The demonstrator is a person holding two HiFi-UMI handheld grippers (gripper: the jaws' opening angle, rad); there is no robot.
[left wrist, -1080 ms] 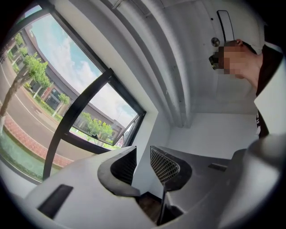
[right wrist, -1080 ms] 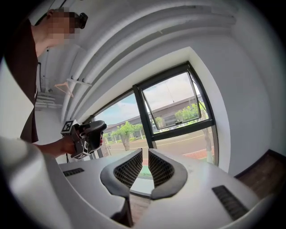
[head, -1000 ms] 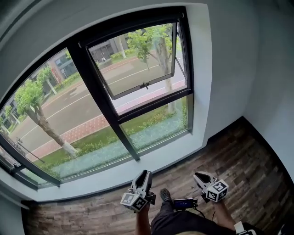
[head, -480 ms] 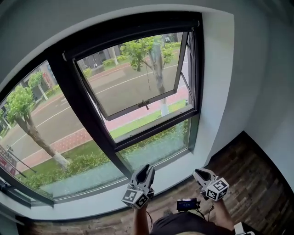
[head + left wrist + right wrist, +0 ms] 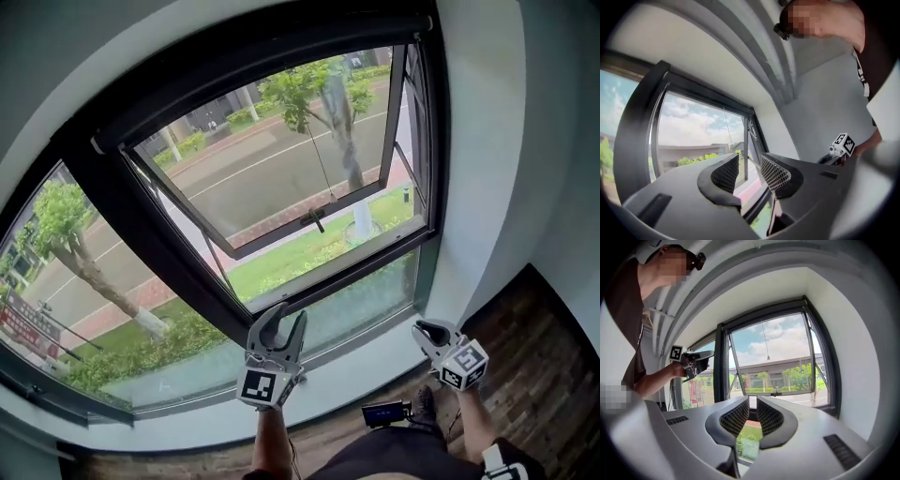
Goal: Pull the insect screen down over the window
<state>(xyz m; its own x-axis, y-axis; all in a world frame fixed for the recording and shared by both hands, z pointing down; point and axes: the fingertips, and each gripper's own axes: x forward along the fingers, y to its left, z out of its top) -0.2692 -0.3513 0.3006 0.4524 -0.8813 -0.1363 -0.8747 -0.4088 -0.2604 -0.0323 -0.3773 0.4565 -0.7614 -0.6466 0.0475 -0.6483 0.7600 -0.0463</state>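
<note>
A black-framed window [image 5: 427, 141] fills the head view, its awning sash [image 5: 281, 178] tilted outward with a handle [image 5: 314, 221] on the bottom rail. A thin pull cord [image 5: 321, 159] hangs from the top of the frame, also seen as the cord [image 5: 765, 341] in the right gripper view. No screen covers the glass. My left gripper [image 5: 281, 322] is raised below the sash, its jaws opening with nothing between them. My right gripper [image 5: 427, 328] hangs lower right near the sill. Only a narrow gap shows between its pads, and nothing is in it.
A white sill [image 5: 375, 361] runs under the window, with a white wall [image 5: 487, 141] on the right. Dark wood floor [image 5: 548, 328] shows at the lower right. A small device [image 5: 384, 412] hangs at the person's waist. Trees and a road lie outside.
The view has tilted up and drawn nearer the window. Both grippers have risen from floor level to sill height. The left jaws stand wider than before.
</note>
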